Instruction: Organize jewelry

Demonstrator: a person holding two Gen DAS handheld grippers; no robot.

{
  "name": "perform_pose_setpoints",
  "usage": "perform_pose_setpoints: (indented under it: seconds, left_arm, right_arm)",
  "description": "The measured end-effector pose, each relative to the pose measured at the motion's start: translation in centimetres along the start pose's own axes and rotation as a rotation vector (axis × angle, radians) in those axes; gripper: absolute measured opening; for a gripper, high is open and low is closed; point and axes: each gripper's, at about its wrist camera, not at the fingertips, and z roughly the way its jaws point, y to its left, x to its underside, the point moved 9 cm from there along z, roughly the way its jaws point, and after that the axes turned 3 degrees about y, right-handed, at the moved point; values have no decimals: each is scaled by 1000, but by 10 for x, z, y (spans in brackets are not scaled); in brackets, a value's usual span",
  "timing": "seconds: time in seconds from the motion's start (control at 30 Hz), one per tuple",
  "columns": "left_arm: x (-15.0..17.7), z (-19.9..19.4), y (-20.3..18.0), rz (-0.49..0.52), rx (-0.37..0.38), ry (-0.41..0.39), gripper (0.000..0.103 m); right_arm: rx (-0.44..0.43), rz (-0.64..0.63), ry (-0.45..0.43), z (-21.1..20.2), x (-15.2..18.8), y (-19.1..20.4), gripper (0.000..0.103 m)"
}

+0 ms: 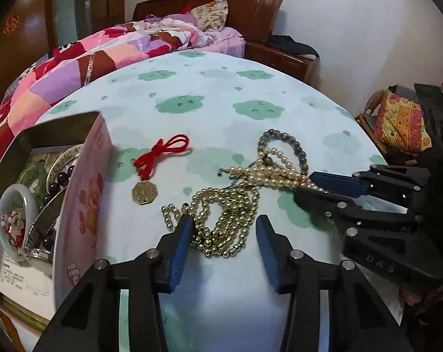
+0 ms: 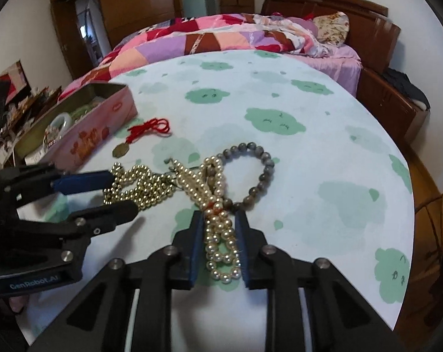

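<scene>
A gold bead necklace (image 1: pixel 221 220) (image 2: pixel 139 187) lies heaped between the jaws of my left gripper (image 1: pixel 225 223) (image 2: pixel 123 196), which stands open around it. A pearl strand (image 2: pixel 220 234) (image 1: pixel 268 173) lies between the jaws of my right gripper (image 2: pixel 220 220) (image 1: pixel 305 189); a thin gap shows at the pads, so it is open. A grey bead bracelet (image 2: pixel 250 161) (image 1: pixel 280 138) is tangled with the pearls. A brass pendant on a red cord (image 1: pixel 142 195) (image 2: pixel 120 150) lies next to the pink tin box (image 1: pixel 83 205) (image 2: pixel 89 135), which holds bangles and a watch.
Everything rests on a round table with a pale cloud-print cloth (image 1: pixel 221 88) (image 2: pixel 309 176). A bed with a patchwork quilt (image 2: pixel 206 41) stands behind it. A chair with a patterned cushion (image 1: pixel 400 120) is off the table's right edge. Wooden wardrobes line the far wall.
</scene>
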Motion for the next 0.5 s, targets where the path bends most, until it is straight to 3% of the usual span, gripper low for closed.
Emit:
perform_pose_setpoints:
  seconds: [0.07, 0.13, 0.27, 0.5]
  left_arm:
    - [1, 1, -4, 16, 19, 4, 5]
    - [1, 0, -5, 23, 29, 2, 4]
    - [-1, -10, -6, 30, 32, -30, 4]
    - [-23, -61, -3, 19, 42, -156, 4]
  right_arm:
    - [7, 4, -4, 0, 0, 0, 22]
    - [-9, 14, -12, -2, 1, 0, 16]
    - [-32, 43, -47, -9, -2, -2, 16]
    - [-74, 80, -147, -45, -24, -2, 16]
